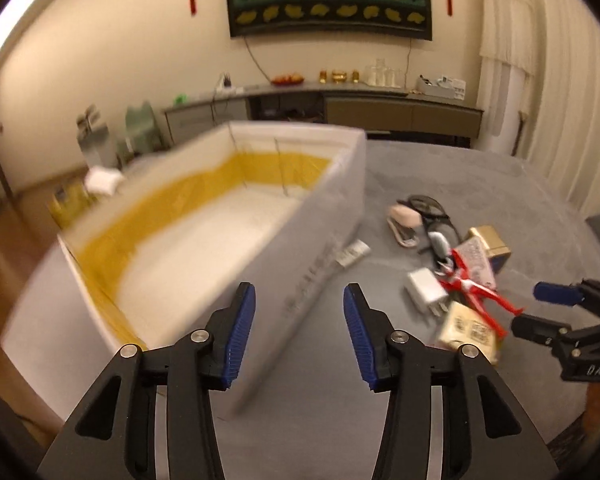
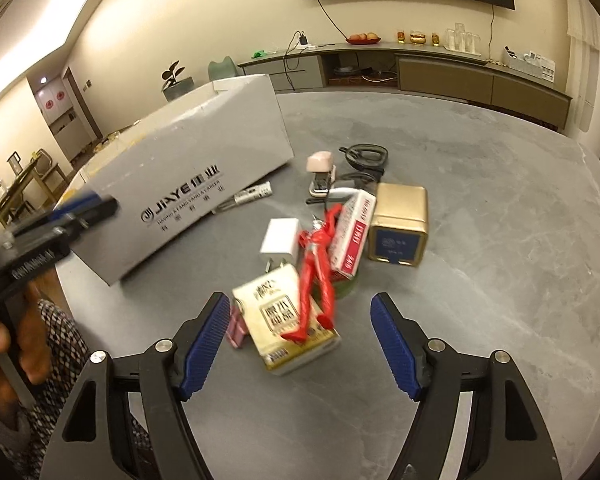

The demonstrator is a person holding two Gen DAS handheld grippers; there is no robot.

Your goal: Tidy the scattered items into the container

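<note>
Both tools hang released and empty: the left tool (image 1: 299,330) over the near wall of the white cardboard box (image 1: 316,236), the right tool (image 2: 300,346) above the red toy figure (image 2: 314,276) lying across a cream packet (image 2: 278,316) on the grey bench (image 2: 500,280).

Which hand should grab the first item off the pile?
Probably the right. Its open tongs point at the red toy figure lying on the pile, while the left tongs, also open, face the box wall.
</note>
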